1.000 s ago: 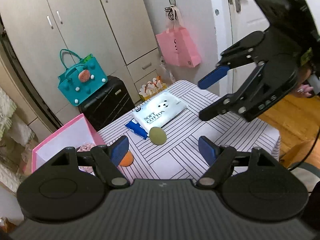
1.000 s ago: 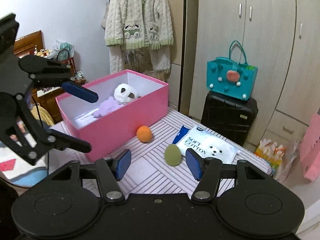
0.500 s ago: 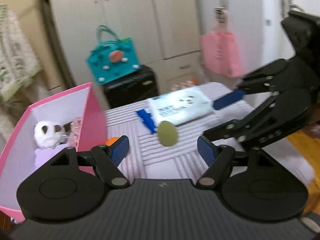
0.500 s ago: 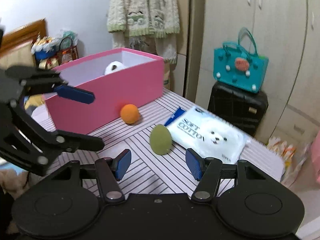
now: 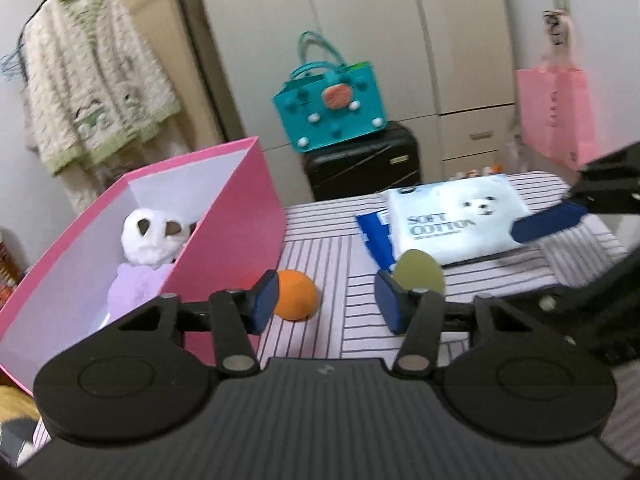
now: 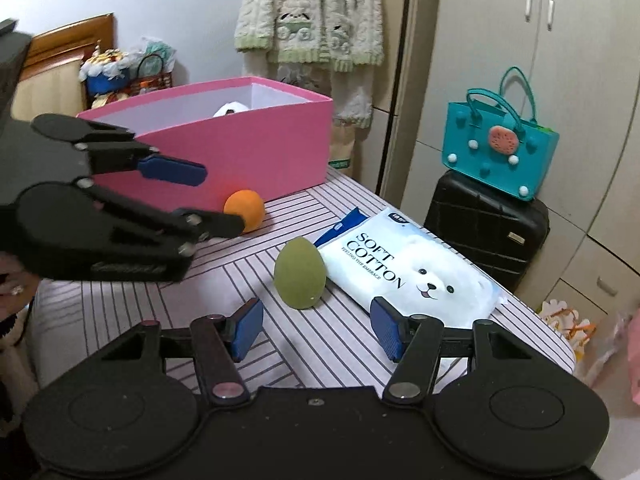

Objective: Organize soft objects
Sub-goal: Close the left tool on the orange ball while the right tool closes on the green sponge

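A pink box stands on the striped table at the left, holding a white panda plush and a purple soft toy. An orange ball lies beside the box. A green egg-shaped sponge stands next to a white "Soft Cotton" pack. My left gripper is open and empty, low over the table near the orange ball. My right gripper is open and empty, just short of the green sponge.
A blue packet lies half under the cotton pack. Behind the table a teal bag sits on a black suitcase. A pink paper bag hangs at the right. A knitted cardigan hangs by the wardrobe.
My left gripper has swung left and dropped toward the orange ball, bringing the pink box into view. My right gripper has moved lower and closer to the green sponge. Both stay open.
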Tool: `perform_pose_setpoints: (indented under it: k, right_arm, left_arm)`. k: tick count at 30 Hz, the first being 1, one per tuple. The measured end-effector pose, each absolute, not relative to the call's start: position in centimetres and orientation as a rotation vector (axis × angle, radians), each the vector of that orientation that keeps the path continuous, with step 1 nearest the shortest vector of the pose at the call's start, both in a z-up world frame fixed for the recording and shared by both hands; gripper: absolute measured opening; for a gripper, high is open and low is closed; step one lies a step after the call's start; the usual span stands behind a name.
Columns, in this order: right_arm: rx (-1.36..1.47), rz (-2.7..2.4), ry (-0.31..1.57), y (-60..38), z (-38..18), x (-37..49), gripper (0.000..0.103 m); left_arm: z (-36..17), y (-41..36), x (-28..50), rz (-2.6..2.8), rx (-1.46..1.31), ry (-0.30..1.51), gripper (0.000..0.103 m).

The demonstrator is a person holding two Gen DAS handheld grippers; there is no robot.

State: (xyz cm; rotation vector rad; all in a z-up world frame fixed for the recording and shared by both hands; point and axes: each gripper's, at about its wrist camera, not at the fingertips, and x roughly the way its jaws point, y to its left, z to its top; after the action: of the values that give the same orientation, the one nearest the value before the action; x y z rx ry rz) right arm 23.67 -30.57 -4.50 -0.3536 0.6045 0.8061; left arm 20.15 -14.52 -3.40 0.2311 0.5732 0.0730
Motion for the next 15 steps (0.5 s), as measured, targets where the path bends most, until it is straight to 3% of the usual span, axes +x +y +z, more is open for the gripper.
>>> perform_pose_setpoints:
  k: [2,15]
  right_arm:
    - [-0.362,0.821,0.605,-30.5,-4.8,23.8,0.063]
    - [-0.444,0.862,0.570,-27.8,-6.6,25.1,0.058]
  left_arm:
    - [-3.7,-14.3,20.7,0.094,0.205,0.588,0.036]
    - [-5.3,-13.6,23.6,0.198,0.178,0.655,0.037]
